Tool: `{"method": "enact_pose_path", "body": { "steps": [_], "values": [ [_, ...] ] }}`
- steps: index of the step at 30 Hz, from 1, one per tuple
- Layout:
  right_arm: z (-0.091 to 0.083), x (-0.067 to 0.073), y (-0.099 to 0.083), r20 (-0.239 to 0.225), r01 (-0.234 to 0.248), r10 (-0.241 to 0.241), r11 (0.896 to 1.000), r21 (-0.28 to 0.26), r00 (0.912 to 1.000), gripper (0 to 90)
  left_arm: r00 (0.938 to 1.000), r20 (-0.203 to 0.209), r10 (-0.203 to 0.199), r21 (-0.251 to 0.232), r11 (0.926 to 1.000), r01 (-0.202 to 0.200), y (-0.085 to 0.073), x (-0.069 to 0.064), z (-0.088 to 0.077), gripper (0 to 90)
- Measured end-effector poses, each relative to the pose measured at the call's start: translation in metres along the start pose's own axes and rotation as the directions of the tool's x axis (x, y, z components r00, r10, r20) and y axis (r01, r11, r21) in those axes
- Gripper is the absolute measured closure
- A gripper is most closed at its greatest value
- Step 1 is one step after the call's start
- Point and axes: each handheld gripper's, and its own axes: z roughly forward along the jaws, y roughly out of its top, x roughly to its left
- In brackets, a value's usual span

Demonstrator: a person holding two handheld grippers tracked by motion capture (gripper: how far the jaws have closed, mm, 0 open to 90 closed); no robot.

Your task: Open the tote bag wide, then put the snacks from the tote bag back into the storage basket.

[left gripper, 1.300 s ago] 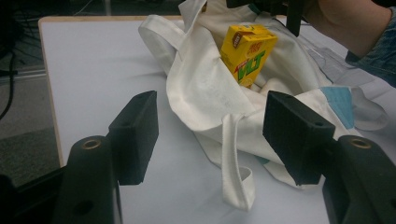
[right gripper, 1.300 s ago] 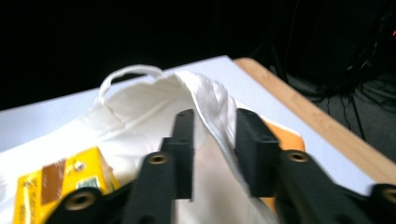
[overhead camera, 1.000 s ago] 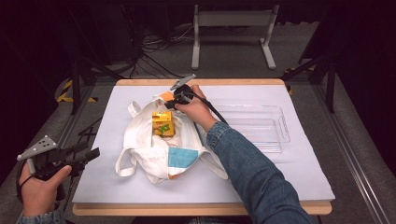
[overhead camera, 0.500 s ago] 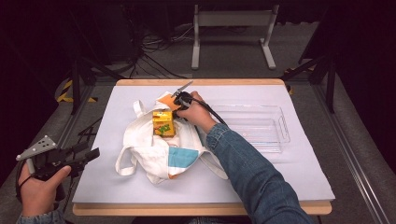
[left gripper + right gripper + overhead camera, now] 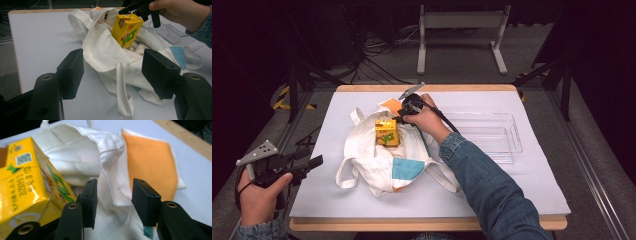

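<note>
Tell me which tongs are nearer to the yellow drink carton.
Right. The right tongs sit just beside the yellow drink carton, jaws apart at the white tote bag rim. The left tongs hover off the table's left edge, well apart from it.

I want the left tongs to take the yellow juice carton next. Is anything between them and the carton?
Yes. The white cloth bag lies between the open left tongs and the juice carton: the carton leans on the bag's folds, and a strap crosses in front. The right tongs hang close behind the carton, their jaws just opened around the bag's rim.
</note>
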Motion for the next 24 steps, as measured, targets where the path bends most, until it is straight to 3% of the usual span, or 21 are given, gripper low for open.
{"method": "enact_pose_path", "body": {
  "steps": [6, 9, 12, 19, 24],
  "values": [
    [-0.017, 0.000, -0.001, -0.025, -0.053, 0.050, 0.990, -0.133, 0.9984, 48.7, 0.9998, 0.020, 0.006, -0.003, 1.0000, -0.006, 0.005, 0.000, 0.008, 35.1],
    [-0.027, 0.003, 0.001, -0.021, -0.042, 0.039, 0.983, -0.178, 0.9990, 47.3, 0.9996, 0.027, 0.011, 0.005, 0.9999, -0.011, 0.008, 0.001, 0.012, 35.1],
    [-0.035, 0.005, 0.003, -0.053, -0.049, 0.038, 0.971, -0.233, 0.9979, 46.2, 0.9992, 0.036, 0.017, 0.000, 0.9999, -0.017, 0.011, 0.000, 0.016, 35.1],
    [-0.046, 0.013, 0.008, -0.105, -0.020, -0.009, 0.961, -0.276, 0.9944, 43.8, 0.9986, 0.046, 0.025, 0.000, 0.9997, -0.025, 0.014, -0.001, 0.020, 34.9],
    [-0.048, 0.019, 0.010, -0.159, 0.004, -0.054, 0.955, -0.298, 0.9859, 40.1, 0.9985, 0.044, 0.032, -0.006, 0.9995, -0.032, 0.016, -0.001, 0.019, 34.3]
  ]
}}
